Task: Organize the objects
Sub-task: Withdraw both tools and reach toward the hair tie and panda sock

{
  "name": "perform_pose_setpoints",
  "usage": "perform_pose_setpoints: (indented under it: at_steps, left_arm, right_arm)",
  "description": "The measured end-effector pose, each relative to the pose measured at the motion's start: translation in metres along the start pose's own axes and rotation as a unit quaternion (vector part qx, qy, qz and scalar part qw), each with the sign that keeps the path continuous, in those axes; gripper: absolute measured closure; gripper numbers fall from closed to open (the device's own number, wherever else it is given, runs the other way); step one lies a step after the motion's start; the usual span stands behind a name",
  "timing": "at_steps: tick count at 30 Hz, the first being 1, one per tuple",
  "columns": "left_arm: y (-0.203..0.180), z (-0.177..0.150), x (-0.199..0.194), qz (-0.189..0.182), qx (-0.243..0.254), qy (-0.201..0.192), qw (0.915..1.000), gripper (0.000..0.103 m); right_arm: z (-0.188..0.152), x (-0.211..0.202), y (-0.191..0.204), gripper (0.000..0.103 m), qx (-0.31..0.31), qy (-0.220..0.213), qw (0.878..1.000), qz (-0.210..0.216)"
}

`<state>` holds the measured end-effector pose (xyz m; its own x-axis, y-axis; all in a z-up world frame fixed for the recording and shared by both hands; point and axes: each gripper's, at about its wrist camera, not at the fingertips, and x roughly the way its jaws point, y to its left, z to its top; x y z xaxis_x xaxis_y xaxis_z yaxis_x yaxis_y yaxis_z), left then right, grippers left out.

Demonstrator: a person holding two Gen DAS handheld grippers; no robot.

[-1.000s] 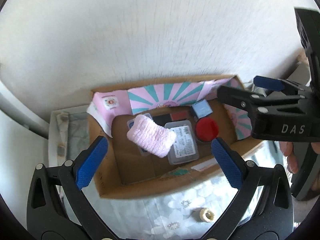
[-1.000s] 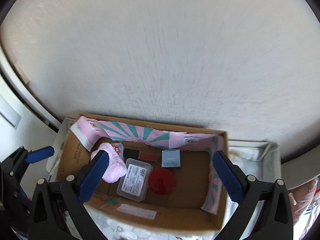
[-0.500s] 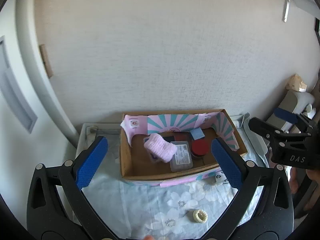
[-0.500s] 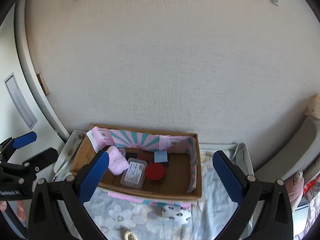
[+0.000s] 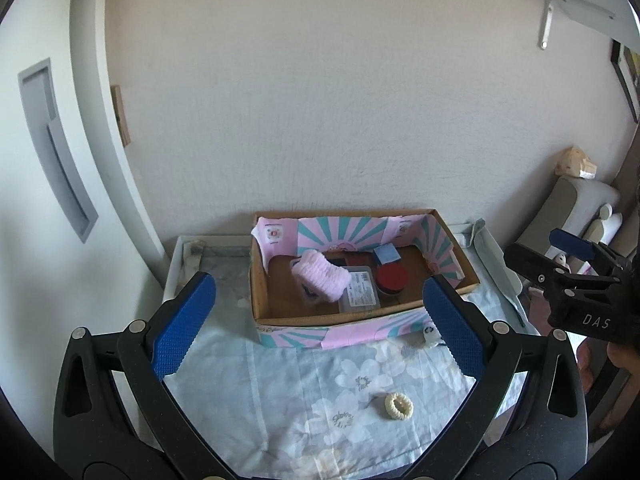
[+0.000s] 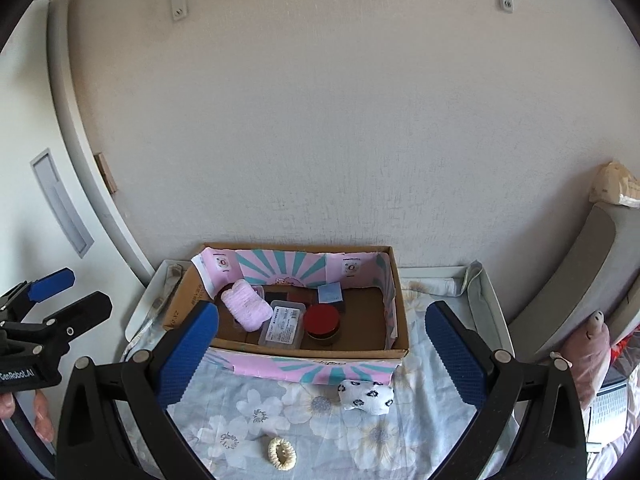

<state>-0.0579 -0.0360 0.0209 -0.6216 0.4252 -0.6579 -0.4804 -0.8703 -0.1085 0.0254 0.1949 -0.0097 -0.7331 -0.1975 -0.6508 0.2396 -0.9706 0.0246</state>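
A cardboard box (image 5: 360, 318) (image 6: 312, 350) with pink and teal lining stands against the wall on a floral cloth. Inside lie a pink fluffy towel (image 5: 322, 278) (image 6: 247, 309), a clear plastic case (image 5: 360, 302) (image 6: 282, 322), a red-lidded jar (image 5: 391, 278) (image 6: 322, 320) and a small blue box (image 5: 386, 255) (image 6: 330, 293). In front of the box a cream hair scrunchie (image 5: 398, 406) (image 6: 282, 453) and a white spotted pouch (image 6: 365, 396) lie on the cloth. My left gripper (image 5: 318, 330) and right gripper (image 6: 320, 350) both hover open, back from the box, holding nothing.
The table's floral cloth (image 5: 304, 392) (image 6: 280, 404) spreads in front of the box. A white wall rises just behind. A grey chair (image 6: 576, 280) with a pink plush toy (image 6: 588, 352) stands at the right. A white door frame (image 5: 96, 120) is at the left.
Both grippers have pulled up and back from the box, so the whole table now shows. The objects in the box have not moved.
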Motion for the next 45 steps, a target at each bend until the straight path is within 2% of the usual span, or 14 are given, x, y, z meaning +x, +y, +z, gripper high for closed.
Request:
perform_pose_setpoints:
  at_steps: [11, 23, 29, 37, 41, 43, 45]
  left_arm:
    - [-0.004, -0.023, -0.022, 0.010, -0.008, 0.007, 0.9999, 0.000]
    - [-0.041, -0.036, -0.034, 0.051, -0.043, -0.007, 0.9977, 0.000]
    - [-0.070, -0.073, -0.014, 0.071, -0.075, 0.010, 0.9946, 0.000]
    - [-0.110, -0.160, 0.036, 0.096, -0.095, 0.025, 0.9905, 0.000]
    - [-0.123, -0.195, 0.069, 0.099, -0.086, 0.034, 0.9907, 0.008]
    - [-0.127, -0.208, 0.084, 0.097, -0.086, 0.040, 0.9907, 0.013]
    - [-0.130, -0.219, 0.099, 0.100, -0.084, 0.049, 0.9902, 0.021]
  right_arm:
    - [-0.021, -0.026, -0.006, 0.000, -0.006, -0.013, 1.000, 0.026]
    - [-0.004, -0.037, -0.053, 0.000, -0.078, -0.029, 0.992, 0.093]
    - [-0.018, -0.007, -0.081, 0.000, -0.118, -0.002, 0.986, 0.120]
    - [-0.077, 0.066, -0.100, 0.000, -0.154, 0.060, 0.972, 0.168]
    - [-0.107, 0.107, -0.101, 0.006, -0.149, 0.089, 0.968, 0.184]
    - [-0.117, 0.120, -0.101, 0.014, -0.147, 0.097, 0.966, 0.188]
    - [-0.127, 0.133, -0.099, 0.018, -0.145, 0.104, 0.966, 0.190]
